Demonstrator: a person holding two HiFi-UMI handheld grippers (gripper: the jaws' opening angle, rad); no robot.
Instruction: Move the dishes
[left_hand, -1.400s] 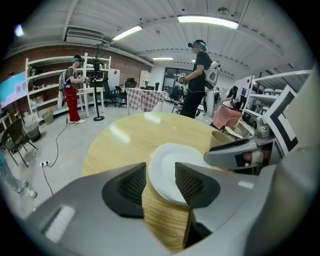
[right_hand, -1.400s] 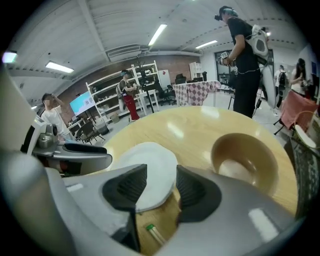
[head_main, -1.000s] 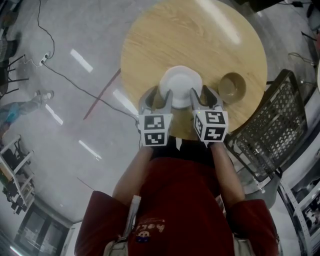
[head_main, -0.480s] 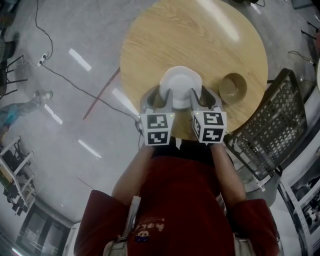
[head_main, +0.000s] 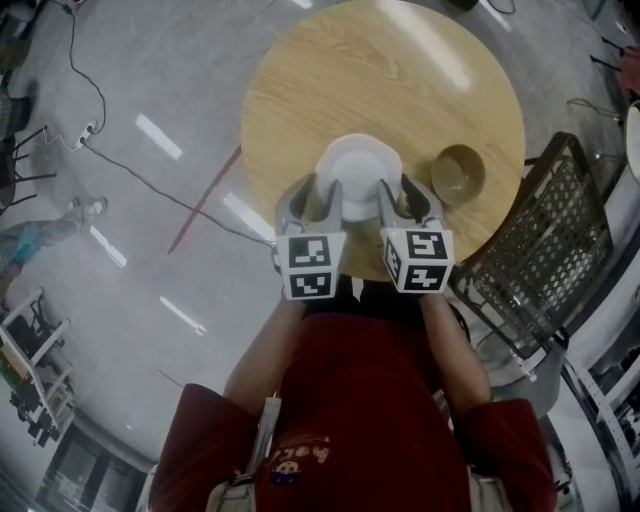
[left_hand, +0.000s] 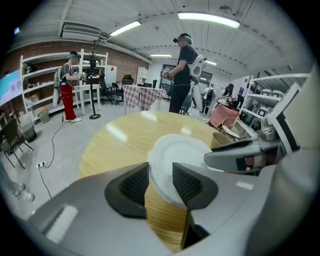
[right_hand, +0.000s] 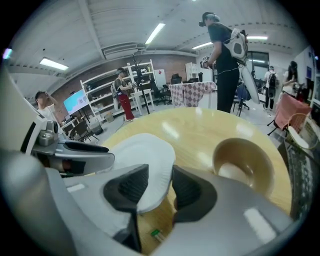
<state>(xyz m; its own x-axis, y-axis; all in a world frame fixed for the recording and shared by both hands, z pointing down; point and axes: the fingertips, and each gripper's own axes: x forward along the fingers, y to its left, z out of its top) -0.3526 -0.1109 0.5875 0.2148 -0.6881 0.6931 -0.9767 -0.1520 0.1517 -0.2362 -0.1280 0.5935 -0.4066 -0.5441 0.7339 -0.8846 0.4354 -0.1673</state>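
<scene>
A white plate (head_main: 358, 162) lies near the front edge of the round wooden table (head_main: 380, 70). My left gripper (head_main: 322, 192) has the plate's left rim (left_hand: 180, 150) between its pads; its jaws have just closed in on that rim. My right gripper (head_main: 395, 192) has done the same on the plate's right rim (right_hand: 145, 150), and the pads touch it on both sides. In the right gripper view the plate looks tilted a little off the wood. A brown bowl (head_main: 458, 172) stands upright just right of the plate, apart from it.
A black wire basket cart (head_main: 550, 250) stands close to the table's right side. A cable (head_main: 150, 165) runs over the grey floor at the left. In the left gripper view, people (left_hand: 182, 75) and shelves (left_hand: 45, 85) stand beyond the table.
Both pairs of jaws have narrowed onto the plate's rim. The hands and the plate have hardly moved; the head view has shifted slightly.
</scene>
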